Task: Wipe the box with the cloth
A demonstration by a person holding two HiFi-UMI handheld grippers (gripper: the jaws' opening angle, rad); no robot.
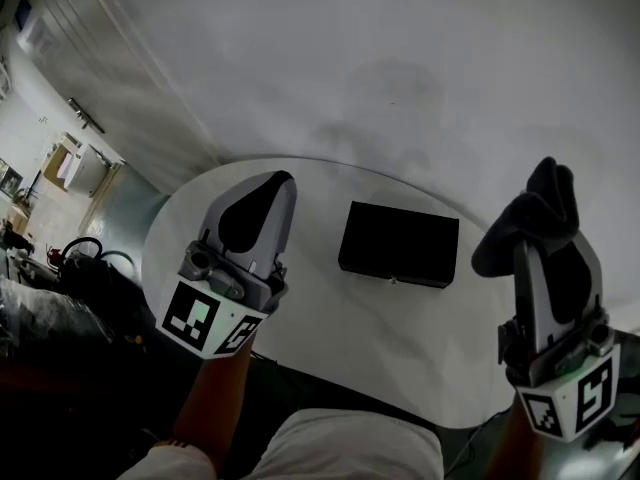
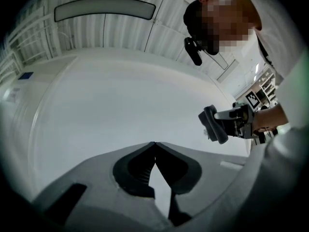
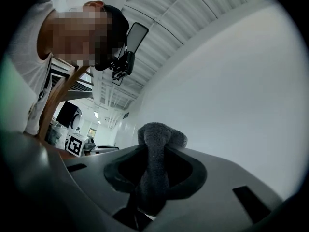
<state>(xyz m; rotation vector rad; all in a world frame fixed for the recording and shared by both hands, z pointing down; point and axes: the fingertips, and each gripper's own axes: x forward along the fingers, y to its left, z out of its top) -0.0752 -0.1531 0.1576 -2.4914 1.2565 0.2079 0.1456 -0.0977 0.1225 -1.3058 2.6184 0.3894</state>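
Head view, with both gripper views. One round white worktop (image 1: 330, 343) stands against a plain white wall (image 1: 420, 58). One black rectangular box (image 1: 398, 244) lies flat near the worktop's middle, its long side running left to right. Two claws are held at the near edge, one on each side of the box, and neither touches it. The left claw (image 2: 154, 144) is clenched tip to tip with nothing between its jaws. The right claw (image 1: 550, 258) is clamped on the one dark cloth (image 1: 540, 203), which bunches up beyond the jaw tips. Dark clutter (image 1: 85, 263) and shelving lie off the worktop's left edge. The person's light garment (image 1: 350, 448) fills the near centre.
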